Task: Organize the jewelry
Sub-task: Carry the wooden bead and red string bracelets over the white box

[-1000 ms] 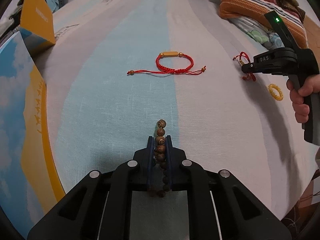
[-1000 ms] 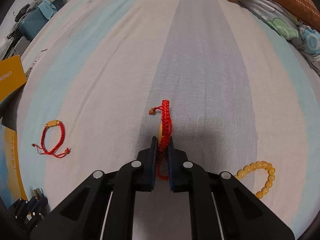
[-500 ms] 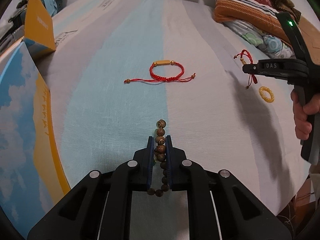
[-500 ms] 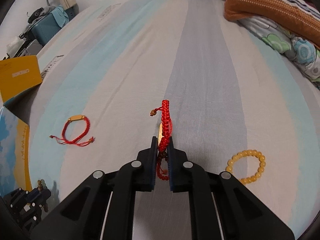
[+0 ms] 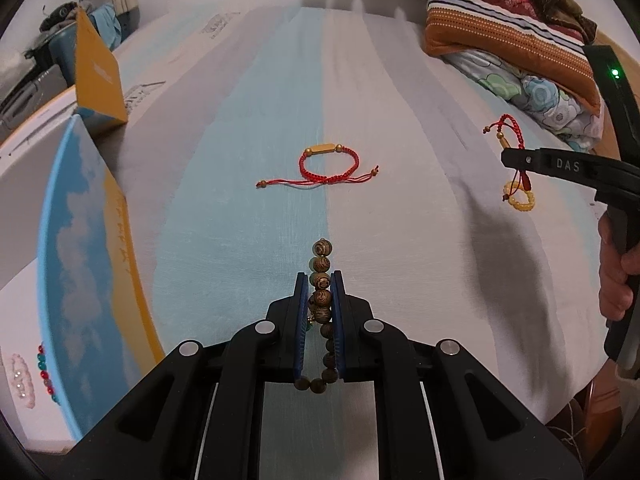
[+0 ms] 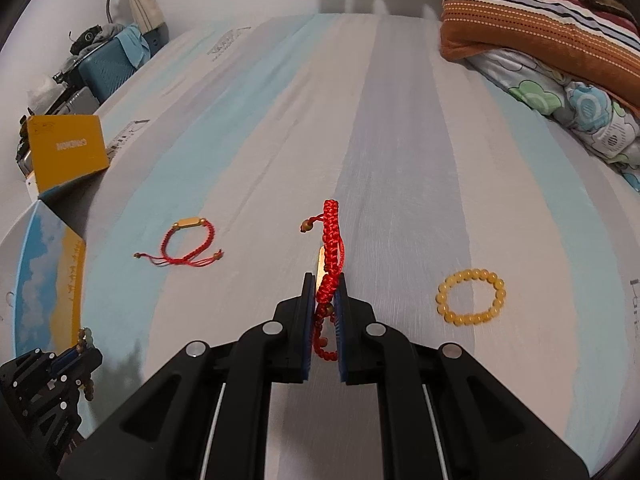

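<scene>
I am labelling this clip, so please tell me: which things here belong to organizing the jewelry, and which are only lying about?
Belonging to the job:
wooden bead bracelet, in the left gripper
red cord bracelet, in the right gripper
second red bracelet
yellow bead bracelet
blue box

Lying about:
striped blanket
floral quilt

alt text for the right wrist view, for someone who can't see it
The right gripper holds a red bracelet above a striped sheet. A second red bracelet lies to the left, a yellow bead bracelet to the right.

Both wrist cameras look forward and down from above the striped bedsheet (image 5: 248, 208), apparently sharing the flat red bracelet (image 5: 329, 163).
</scene>
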Motion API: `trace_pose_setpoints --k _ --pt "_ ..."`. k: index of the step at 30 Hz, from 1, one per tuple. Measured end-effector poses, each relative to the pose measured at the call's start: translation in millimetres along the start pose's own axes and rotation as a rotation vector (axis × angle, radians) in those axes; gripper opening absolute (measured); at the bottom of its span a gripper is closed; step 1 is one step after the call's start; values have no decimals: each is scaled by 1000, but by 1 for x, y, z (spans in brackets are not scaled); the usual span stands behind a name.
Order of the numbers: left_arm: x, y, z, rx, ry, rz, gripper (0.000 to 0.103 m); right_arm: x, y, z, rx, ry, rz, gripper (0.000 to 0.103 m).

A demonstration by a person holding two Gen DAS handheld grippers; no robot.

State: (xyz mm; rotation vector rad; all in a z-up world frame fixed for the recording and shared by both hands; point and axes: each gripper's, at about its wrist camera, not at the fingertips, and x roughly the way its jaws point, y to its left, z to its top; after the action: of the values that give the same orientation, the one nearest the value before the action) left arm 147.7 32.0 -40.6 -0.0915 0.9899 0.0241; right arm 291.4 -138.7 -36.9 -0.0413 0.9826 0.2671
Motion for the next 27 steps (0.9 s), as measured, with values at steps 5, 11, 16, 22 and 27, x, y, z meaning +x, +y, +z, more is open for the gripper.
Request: trace_pose_setpoints --k 5,11,16,22,27 --pt "-17 -1 -1 1 -13 11 10 -22 6 -13 18 -13 7 8" --pt "-39 1 -3 5 -35 28 10 -48 17 -27 31 -37 18 8" --pt "-59 4 -5 -1 -61 40 10 -73 31 -41 50 -73 30 8" --pt "-89 8 -5 -6 -105 43 10 -95 55 -49 37 -95 44 8" --pt "-112 18 -5 -16 -137 50 10 -114 76 -51 16 -116 53 8"
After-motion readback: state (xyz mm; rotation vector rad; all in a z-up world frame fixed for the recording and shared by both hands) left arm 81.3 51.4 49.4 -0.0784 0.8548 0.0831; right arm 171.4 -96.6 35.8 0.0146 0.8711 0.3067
